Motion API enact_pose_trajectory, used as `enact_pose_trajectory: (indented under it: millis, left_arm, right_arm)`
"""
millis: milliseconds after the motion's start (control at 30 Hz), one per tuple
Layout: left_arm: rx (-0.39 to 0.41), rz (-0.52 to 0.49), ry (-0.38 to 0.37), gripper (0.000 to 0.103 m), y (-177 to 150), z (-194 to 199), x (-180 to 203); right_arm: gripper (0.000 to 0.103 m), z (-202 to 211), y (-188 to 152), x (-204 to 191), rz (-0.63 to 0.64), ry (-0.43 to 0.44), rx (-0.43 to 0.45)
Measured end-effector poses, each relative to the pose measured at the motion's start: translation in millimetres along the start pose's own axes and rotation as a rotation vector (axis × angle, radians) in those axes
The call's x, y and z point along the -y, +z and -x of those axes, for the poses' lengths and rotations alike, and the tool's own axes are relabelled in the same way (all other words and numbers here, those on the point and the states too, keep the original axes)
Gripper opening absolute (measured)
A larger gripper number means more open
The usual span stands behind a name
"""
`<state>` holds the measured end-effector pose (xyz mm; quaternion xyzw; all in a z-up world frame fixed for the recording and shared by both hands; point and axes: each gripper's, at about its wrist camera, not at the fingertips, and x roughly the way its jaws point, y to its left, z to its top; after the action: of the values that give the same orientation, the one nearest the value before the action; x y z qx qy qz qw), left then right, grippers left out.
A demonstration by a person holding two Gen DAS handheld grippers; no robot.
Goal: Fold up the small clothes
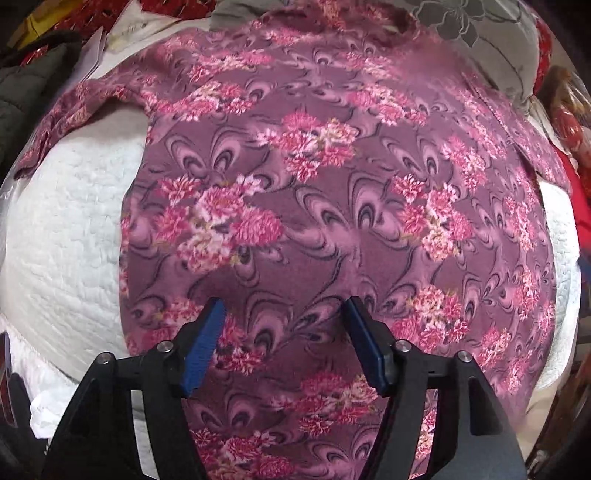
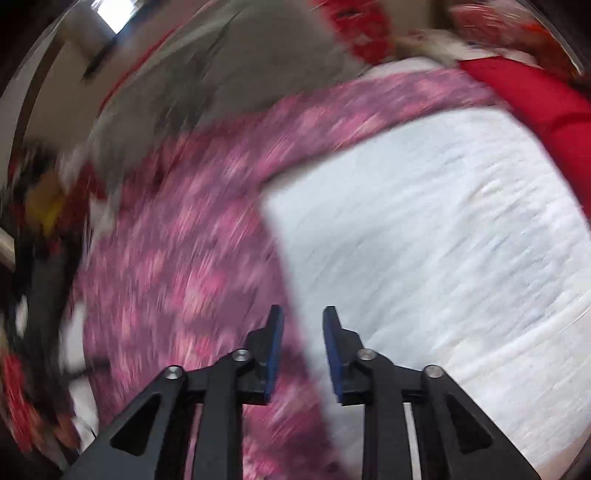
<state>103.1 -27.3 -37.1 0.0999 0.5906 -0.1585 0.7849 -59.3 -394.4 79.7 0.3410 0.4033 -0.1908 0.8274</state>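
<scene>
White quilted bedspread (image 1: 66, 236) amid scattered clutter.

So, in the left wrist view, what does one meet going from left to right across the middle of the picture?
Dark jacket at the left edge → white quilted blanket → floral purple garment → a strip of the white blanket again → red cloth at the right edge.

A home, most likely a bedroom: the work surface is a bed under a white quilted cover (image 1: 70, 236). A grey flowered pillow or blanket (image 1: 476, 33) lies at its far edge, with red patterned bedding (image 2: 358, 33) beside it (blurred) and a dark padded jacket (image 1: 26, 85) at the left edge.
</scene>
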Motion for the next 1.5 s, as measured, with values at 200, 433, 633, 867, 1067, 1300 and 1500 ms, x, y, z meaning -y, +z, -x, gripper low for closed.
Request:
enact_pose_trajectory:
  millis: [200, 433, 633, 867, 1067, 1300, 1500]
  left_arm:
    - [-0.018, 0.022, -0.041, 0.068, 6, 0, -12]
    - [-0.007, 0.060, -0.089, 0.068, 54, 4, -22]
    - [0.029, 0.087, -0.131, 0.068, 115, -1, -16]
    - [0.139, 0.123, -0.113, 0.068, 171, -5, -8]
    - [0.045, 0.205, -0.130, 0.067, 171, -51, -22]
    - [0.033, 0.237, -0.220, 0.068, 167, -41, -50]
    - [0.024, 0.248, -0.269, 0.068, 147, -25, -79]
  right_arm:
    - [0.057, -4, 107, 138, -0.445, -0.100, 0.159]
    - [0.059, -68, 171, 188, -0.624, -0.077, 0.189]
    - [0.054, -90, 194, 186, -0.588, -0.074, 0.237]
    - [0.009, -41, 206, 155, -0.387, -0.121, 0.398]
    - [0.009, -39, 206, 102, -0.257, -0.205, 0.348]
    - [0.009, -57, 183, -20, -0.067, 0.004, 0.255]
    - [0.010, -91, 138, -139, 0.093, 0.119, 0.132]
